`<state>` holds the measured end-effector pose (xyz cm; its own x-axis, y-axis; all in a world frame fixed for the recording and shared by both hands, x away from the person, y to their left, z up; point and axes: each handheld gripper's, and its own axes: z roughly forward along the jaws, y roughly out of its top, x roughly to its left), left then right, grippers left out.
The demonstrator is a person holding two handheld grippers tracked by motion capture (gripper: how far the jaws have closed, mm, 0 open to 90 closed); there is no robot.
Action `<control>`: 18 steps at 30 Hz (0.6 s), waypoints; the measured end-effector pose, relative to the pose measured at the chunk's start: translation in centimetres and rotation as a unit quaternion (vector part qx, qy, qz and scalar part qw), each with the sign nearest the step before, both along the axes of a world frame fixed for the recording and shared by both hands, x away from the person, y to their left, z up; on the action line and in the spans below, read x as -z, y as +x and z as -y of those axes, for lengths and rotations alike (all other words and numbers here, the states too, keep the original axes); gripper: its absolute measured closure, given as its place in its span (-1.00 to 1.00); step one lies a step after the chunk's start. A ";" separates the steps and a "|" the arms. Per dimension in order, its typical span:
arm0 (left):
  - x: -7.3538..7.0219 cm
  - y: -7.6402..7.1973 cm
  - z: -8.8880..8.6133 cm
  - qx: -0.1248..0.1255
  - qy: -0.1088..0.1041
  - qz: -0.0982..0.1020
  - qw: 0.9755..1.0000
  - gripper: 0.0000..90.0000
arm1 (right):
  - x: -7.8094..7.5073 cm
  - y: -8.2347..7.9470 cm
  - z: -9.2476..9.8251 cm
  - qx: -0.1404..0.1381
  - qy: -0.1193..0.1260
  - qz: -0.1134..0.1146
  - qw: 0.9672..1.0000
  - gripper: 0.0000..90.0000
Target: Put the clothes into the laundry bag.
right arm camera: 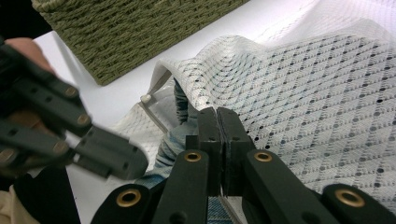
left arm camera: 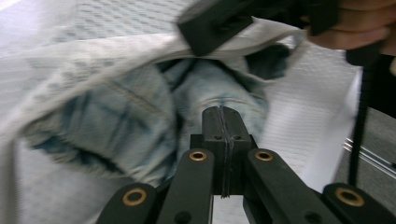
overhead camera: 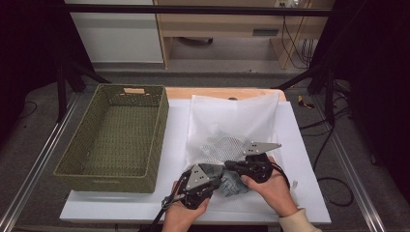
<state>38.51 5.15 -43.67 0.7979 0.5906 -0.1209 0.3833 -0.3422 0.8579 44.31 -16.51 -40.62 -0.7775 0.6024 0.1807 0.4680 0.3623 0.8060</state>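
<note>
Denim garment (overhead camera: 232,183) bunched at the open mouth of a white mesh bag (overhead camera: 237,121), near the front edge of the tabletop (overhead camera: 300,145).

The denim is crumpled, so no clear long axis shows; it sits partly inside the bag, whose length runs away from the person, mouth toward them. The left claw (left arm camera: 223,122) is pressed together, pinching denim. The right claw (right arm camera: 217,122) is pressed together on the bag's mesh edge, lifting it. A green woven basket (overhead camera: 116,96) stands just left of the bag, with nothing inside.
</note>
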 end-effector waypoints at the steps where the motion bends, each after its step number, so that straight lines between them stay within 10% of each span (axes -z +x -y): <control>1: 0.0 -0.1 0.2 0.003 0.000 -0.001 1.000 1.00 | 0.0 0.1 0.0 0.000 0.001 0.000 1.000 0.98; 18: 2.7 -0.5 3.1 0.038 0.046 -0.038 0.997 1.00 | -1.1 0.2 0.1 0.000 0.020 0.007 1.000 0.98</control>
